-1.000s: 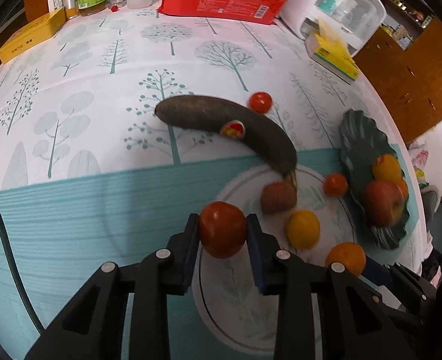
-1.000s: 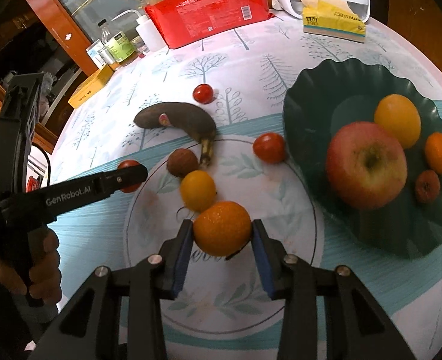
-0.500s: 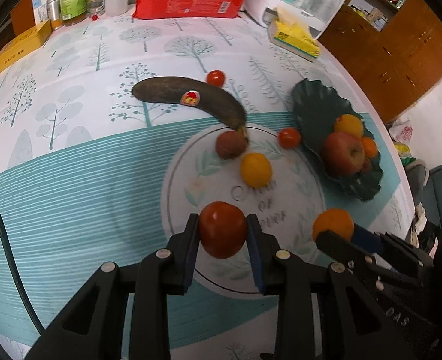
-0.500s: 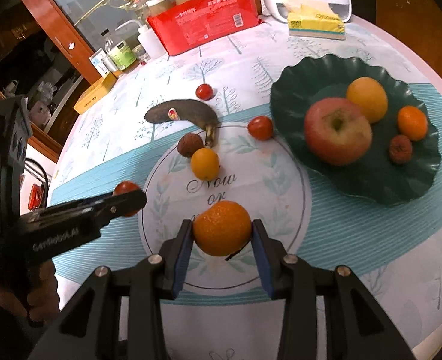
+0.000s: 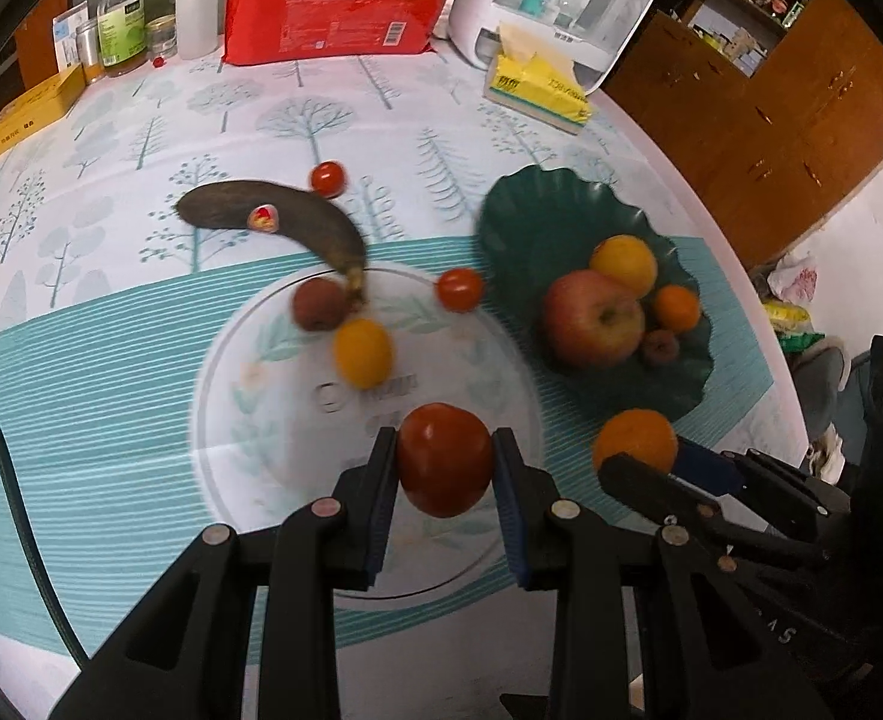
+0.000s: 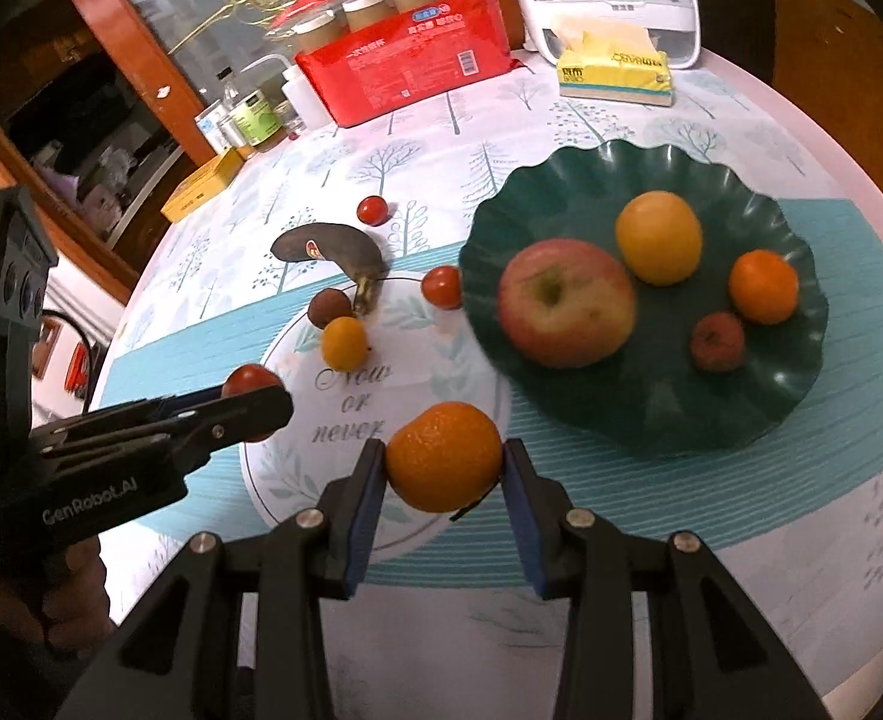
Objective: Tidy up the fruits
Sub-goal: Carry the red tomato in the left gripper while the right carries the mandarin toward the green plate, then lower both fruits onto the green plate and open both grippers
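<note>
My left gripper (image 5: 444, 465) is shut on a red tomato (image 5: 444, 456), held above the round white mat (image 5: 273, 420). My right gripper (image 6: 444, 471) is shut on an orange (image 6: 444, 456), held above the mat's near right edge. The green scalloped plate (image 6: 651, 408) lies to the right and holds an apple (image 6: 564, 303), a yellow fruit (image 6: 657, 237), a small orange (image 6: 763, 286) and a lychee (image 6: 717, 341). On the table lie a dark banana (image 5: 273, 222), a lychee (image 5: 320, 304), a yellow fruit (image 5: 362, 353) and two small tomatoes (image 5: 459, 289).
At the back of the table stand a red package (image 5: 333, 6), a white appliance (image 5: 549, 6), a yellow tissue pack (image 5: 537, 90), bottles (image 5: 120, 18) and a yellow box (image 5: 30, 111). A wooden cabinet (image 5: 771, 120) stands beyond the table's right edge.
Both grippers have risen and pulled back with their fruit. Both views have swung right, bringing the green plate closer to centre.
</note>
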`<move>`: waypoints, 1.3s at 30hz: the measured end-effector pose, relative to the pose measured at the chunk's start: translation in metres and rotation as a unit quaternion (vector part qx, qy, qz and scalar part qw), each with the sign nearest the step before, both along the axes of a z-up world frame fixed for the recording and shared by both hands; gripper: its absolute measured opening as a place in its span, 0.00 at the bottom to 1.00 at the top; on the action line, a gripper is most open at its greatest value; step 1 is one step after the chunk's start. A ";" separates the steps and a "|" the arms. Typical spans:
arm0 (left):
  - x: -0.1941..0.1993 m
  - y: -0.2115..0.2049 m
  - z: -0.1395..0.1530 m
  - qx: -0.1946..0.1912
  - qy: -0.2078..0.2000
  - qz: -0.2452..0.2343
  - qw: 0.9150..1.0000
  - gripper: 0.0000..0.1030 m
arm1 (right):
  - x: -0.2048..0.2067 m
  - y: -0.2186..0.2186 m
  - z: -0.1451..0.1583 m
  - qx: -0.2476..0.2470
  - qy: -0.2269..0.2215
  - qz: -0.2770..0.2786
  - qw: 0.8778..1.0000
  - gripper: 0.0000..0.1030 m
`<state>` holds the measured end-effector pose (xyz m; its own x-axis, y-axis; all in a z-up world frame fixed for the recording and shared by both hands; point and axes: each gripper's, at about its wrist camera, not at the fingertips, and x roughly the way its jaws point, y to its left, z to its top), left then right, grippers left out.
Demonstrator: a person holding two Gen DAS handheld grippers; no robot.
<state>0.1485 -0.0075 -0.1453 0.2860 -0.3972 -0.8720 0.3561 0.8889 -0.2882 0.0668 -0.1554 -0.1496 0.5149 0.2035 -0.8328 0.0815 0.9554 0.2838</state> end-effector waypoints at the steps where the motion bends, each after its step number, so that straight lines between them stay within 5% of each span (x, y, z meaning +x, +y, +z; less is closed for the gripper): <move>1: -0.002 -0.007 0.001 -0.002 0.000 0.005 1.000 0.28 | 0.000 -0.005 0.001 -0.002 0.000 0.007 1.000 0.38; 23: -0.012 -0.134 -0.005 -0.018 -0.008 0.063 0.998 0.28 | 0.017 -0.134 0.002 -0.015 0.001 0.097 0.995 0.38; 39: 0.005 -0.180 -0.019 -0.002 0.004 0.063 0.998 0.34 | 0.040 -0.175 -0.024 -0.004 0.042 0.133 0.990 0.39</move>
